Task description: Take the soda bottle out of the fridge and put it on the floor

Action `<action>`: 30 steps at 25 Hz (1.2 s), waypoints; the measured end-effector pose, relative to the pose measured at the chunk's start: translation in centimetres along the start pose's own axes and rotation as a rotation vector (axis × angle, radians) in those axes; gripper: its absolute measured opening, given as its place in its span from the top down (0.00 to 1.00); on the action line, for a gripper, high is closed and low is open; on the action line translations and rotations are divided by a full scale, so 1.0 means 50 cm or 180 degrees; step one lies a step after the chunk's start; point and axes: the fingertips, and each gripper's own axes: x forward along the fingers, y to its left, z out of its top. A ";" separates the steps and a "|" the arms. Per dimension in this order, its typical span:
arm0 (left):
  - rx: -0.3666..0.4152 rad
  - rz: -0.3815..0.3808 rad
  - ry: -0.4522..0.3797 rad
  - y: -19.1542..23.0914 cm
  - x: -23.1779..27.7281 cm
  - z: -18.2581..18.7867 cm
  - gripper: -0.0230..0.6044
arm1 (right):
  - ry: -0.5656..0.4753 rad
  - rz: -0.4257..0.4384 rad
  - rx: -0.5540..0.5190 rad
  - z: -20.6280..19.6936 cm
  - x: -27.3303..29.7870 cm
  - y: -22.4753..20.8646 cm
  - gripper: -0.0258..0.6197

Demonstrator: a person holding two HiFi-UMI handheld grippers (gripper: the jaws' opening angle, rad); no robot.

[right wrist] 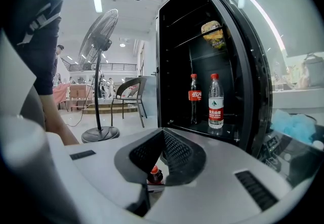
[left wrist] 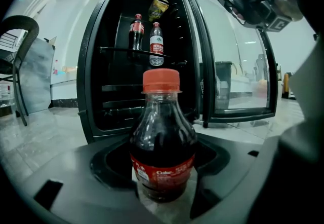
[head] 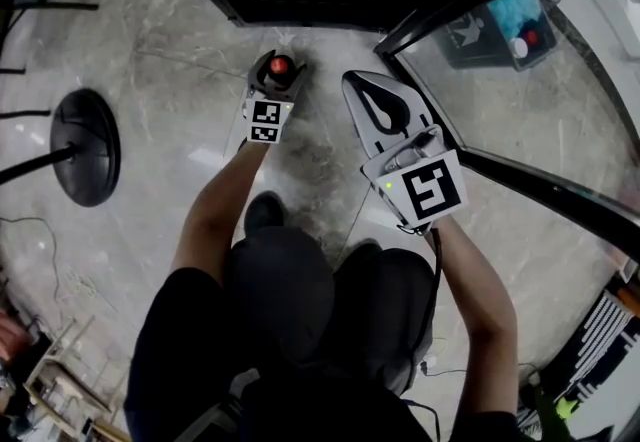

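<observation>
- Left gripper sits low, tipped slightly down, with its jaws spread wide on either side of the soda bottle. Dark space shows on both flanks of the bottle, so I read it as released, not squeezed.
- That soda bottle stands upright between the jaws, red cap on. Its base rests on the pale marble floor, just in front of the open fridge. The putting-down looks done, and the step in hand is getting the gripper clear.
- To do it well, hold the jaws at this width and draw the gripper straight back along its own line, staying low, until both tips are past the label. Do not swing sideways or lift before then. A small bottle on smooth stone would likely tip at one brush from a jaw.
- Right gripper is clenched on nothing, its jaws together at the tip. It is off to the right of the left one, near the glass door, and is best left out of the way.
- Farther out, a second cola bottle and a water bottle stand on a fridge shelf. They have no part in this move.
</observation>
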 end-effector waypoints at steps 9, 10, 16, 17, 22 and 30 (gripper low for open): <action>0.0177 -0.0028 -0.0006 -0.003 -0.014 0.011 0.46 | 0.0008 -0.0020 0.0018 -0.008 -0.001 -0.004 0.93; 0.0181 -0.0039 -0.0012 -0.003 -0.021 0.013 0.46 | 0.0004 -0.0020 0.0024 -0.008 -0.002 -0.004 0.93; 0.0231 -0.0158 -0.0087 -0.016 -0.087 0.026 0.46 | 0.0022 -0.0010 0.0069 -0.021 -0.006 -0.006 0.93; 0.0248 -0.0175 -0.0087 -0.017 -0.099 0.026 0.46 | 0.0031 -0.0005 0.0086 -0.024 -0.007 -0.006 0.93; 0.0300 -0.0218 -0.0225 -0.018 -0.162 0.058 0.47 | 0.0018 0.0007 0.0106 -0.029 -0.012 -0.009 0.93; 0.0137 -0.0059 -0.0549 0.004 -0.234 0.157 0.81 | -0.0007 0.0056 0.0106 -0.021 -0.022 -0.003 0.93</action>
